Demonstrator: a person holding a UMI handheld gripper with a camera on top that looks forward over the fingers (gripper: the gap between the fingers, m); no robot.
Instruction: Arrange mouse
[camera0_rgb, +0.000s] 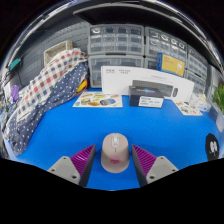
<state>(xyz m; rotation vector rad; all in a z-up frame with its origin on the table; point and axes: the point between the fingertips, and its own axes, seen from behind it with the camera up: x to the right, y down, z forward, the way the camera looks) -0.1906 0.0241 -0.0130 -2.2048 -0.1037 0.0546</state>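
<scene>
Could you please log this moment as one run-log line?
task: arrange mouse | hand-held gripper: open | mouse: between fingers, on blue table | white box: beyond

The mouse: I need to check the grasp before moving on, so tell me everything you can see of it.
The mouse is a small beige, matte, plastic-looking one with a smooth rounded back and a scroll wheel on top. It lies flat on the blue table, lengthwise between the gripper fingers, whose pink pads flank its sides. Whether the pads press on it cannot be told. No cable shows.

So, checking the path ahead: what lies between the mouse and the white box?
Only bare blue table lies between the mouse and the white box, seen in the gripper view.
</scene>
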